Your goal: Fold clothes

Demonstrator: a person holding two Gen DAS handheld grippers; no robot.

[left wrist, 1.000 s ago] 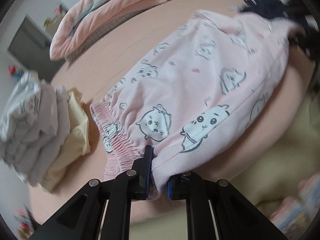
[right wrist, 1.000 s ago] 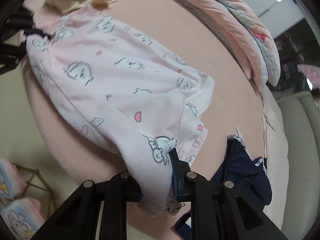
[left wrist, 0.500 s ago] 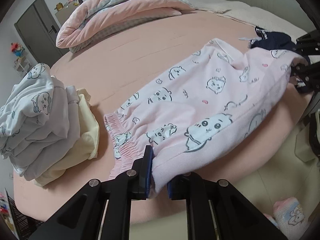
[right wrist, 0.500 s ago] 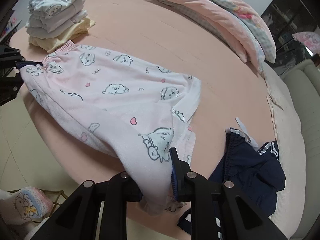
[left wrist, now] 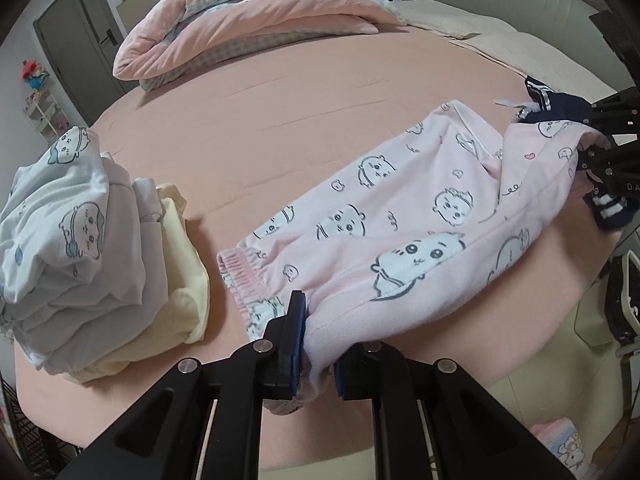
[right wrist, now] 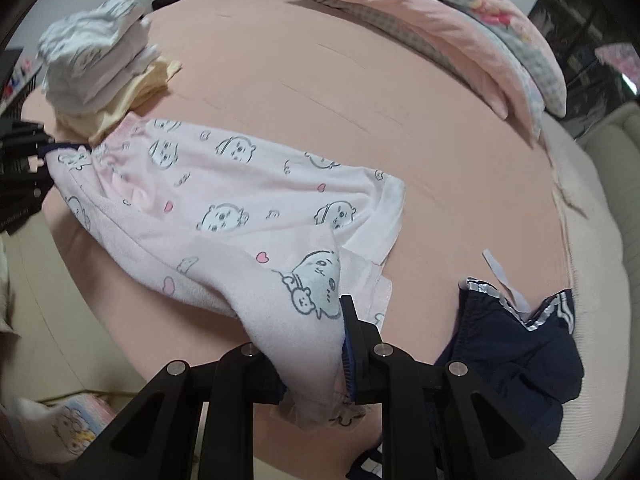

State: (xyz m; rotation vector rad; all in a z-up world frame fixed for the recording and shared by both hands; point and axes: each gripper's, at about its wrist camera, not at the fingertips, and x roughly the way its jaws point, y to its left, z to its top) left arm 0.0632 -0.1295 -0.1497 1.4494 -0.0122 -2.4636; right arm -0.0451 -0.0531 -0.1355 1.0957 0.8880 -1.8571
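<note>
Pink pyjama trousers (left wrist: 400,216) with cartoon animal prints lie stretched across the near edge of a round pink bed (left wrist: 280,92). My left gripper (left wrist: 318,346) is shut on the waistband end, near the gathered elastic. My right gripper (right wrist: 316,354) is shut on the leg end of the pink pyjama trousers (right wrist: 224,200), with cloth bunched between the jaws. Each gripper shows in the other's view: the right gripper (left wrist: 600,152) at the far right, the left gripper (right wrist: 24,160) at the far left. The near side of the trousers is lifted off the bed.
A stack of folded pale clothes (left wrist: 80,248) sits at the left of the bed. Navy shorts (right wrist: 516,352) with white stripes lie crumpled at the right. A folded pink quilt (left wrist: 248,12) lies at the back. Beige floor (left wrist: 480,432) is below the bed edge.
Both grippers have risen and rolled, still gripping the trousers. The cloth now hangs more taut between them and more of the bed shows in both views.
</note>
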